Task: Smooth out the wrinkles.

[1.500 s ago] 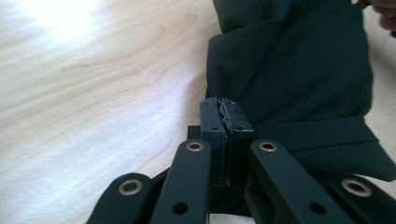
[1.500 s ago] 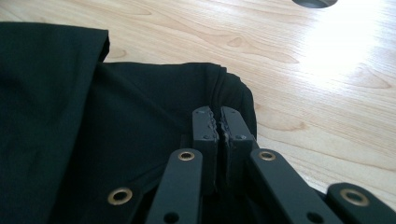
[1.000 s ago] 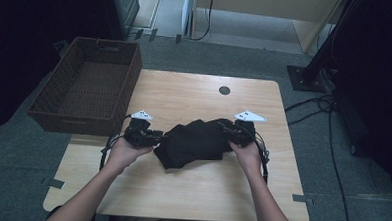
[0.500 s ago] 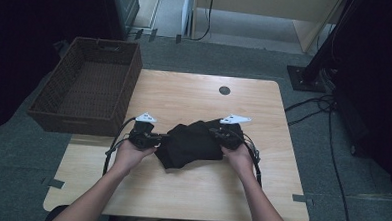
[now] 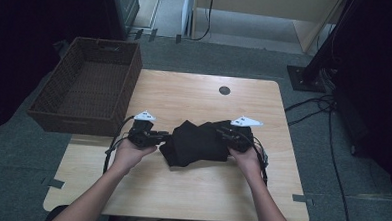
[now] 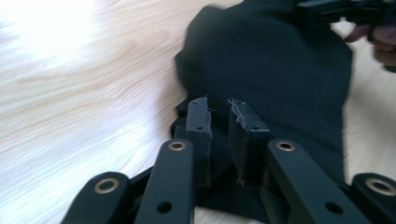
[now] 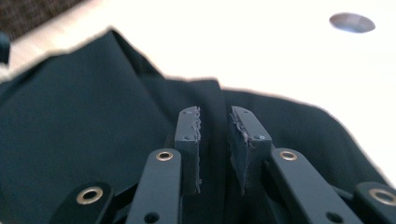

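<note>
Loosely bunched, a black cloth (image 5: 195,143) lay mid-table (image 5: 180,190), long axis left-right.
Soft, matte folds; the left gripper (image 6: 218,135) and right gripper (image 7: 215,144) each stood slightly parted over an end, fabric between the jaws.

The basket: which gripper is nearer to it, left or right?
Left. The left gripper sits just in front of the basket, at the cloth's left edge; the right gripper is across the cloth.

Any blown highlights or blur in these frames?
High view: dim, dark surround, black cloth shows little detail. Left gripper view: table glares top left, cloth edge smeared. Right gripper view: table blown white, hole soft.
</note>
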Tool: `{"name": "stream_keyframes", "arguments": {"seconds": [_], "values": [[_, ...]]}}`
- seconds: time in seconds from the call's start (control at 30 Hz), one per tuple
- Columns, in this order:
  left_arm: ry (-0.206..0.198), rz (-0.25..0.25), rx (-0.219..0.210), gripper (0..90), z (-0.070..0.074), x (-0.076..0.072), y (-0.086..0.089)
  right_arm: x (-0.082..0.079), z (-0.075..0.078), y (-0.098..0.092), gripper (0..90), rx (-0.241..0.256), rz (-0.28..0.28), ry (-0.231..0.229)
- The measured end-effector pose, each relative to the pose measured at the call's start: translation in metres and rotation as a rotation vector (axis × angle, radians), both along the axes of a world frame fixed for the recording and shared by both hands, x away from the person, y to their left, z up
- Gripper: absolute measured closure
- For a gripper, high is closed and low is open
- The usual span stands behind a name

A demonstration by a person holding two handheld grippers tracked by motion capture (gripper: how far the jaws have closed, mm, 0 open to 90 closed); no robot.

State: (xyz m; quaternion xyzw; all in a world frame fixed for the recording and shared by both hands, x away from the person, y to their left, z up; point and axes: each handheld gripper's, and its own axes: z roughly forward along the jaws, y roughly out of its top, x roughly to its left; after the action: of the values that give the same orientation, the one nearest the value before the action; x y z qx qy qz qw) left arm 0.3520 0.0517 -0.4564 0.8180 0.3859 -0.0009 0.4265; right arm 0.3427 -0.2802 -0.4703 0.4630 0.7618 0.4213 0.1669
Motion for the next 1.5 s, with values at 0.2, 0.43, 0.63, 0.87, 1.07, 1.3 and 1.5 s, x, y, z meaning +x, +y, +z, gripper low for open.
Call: {"name": "stream_keyframes", "arguments": {"seconds": [0.2,0.43,0.63,0.87,1.07,1.3,1.5], "values": [[-0.002,-0.054,-0.007,73.0,0.006,-0.007,-0.017,-0.005,0.011,0.008,77.8,0.024,0.014,-0.016],[0.022,-0.089,0.01,61.2,-0.005,-0.021,-0.036,-0.022,-0.004,0.026,75.4,-0.002,0.054,-0.003],[0.014,-0.078,0.068,48.0,-0.027,-0.032,-0.047,-0.025,-0.024,0.03,74.9,-0.01,0.048,0.013],[-0.057,-0.056,0.15,51.2,-0.045,-0.038,-0.051,-0.026,-0.028,0.032,74.7,-0.013,0.009,0.0],[-0.077,-0.075,0.126,73.0,-0.045,-0.035,-0.049,-0.026,-0.032,0.034,76.3,-0.011,-0.008,-0.007],[-0.063,-0.089,0.123,81.0,-0.042,-0.031,-0.042,-0.022,-0.031,0.027,80.6,-0.033,0.018,-0.017],[-0.03,-0.058,0.198,88.8,-0.048,-0.03,-0.028,-0.02,-0.031,0.015,82.2,-0.046,0.005,-0.014]]}}
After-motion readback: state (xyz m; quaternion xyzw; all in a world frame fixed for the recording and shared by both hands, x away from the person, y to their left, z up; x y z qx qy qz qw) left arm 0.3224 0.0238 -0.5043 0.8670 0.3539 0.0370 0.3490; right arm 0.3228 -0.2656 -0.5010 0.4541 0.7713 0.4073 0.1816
